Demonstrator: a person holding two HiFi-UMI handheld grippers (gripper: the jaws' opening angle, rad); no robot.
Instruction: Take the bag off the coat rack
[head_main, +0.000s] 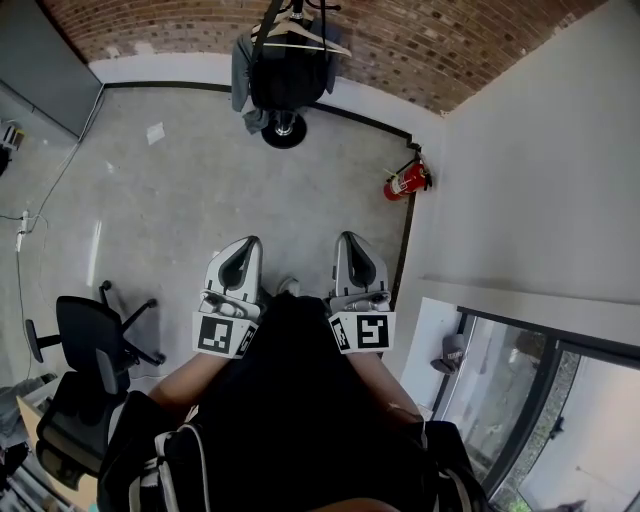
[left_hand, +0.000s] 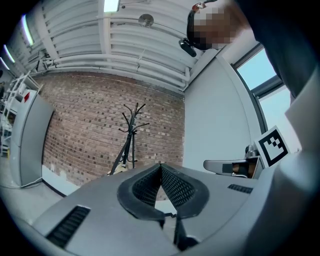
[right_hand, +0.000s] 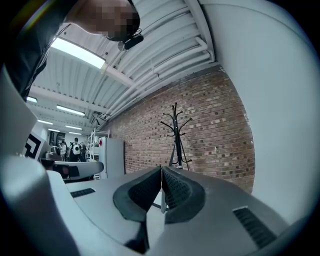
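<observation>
A black coat rack (head_main: 288, 30) stands against the brick wall at the far end of the room, with a dark bag (head_main: 285, 75) and a grey garment hanging from it above its round base (head_main: 284, 131). The same coat rack (left_hand: 131, 132) shows in the left gripper view and the coat rack (right_hand: 177, 136) in the right gripper view, far ahead. My left gripper (head_main: 240, 246) and right gripper (head_main: 352, 242) are held side by side close to the body, well short of the rack. Both are shut with nothing between the jaws.
A red fire extinguisher (head_main: 405, 182) lies by the right wall. A black office chair (head_main: 88, 345) stands at the left. A grey cabinet (head_main: 40, 60) is at the far left, a glass partition (head_main: 540, 420) at the lower right. Concrete floor lies between me and the rack.
</observation>
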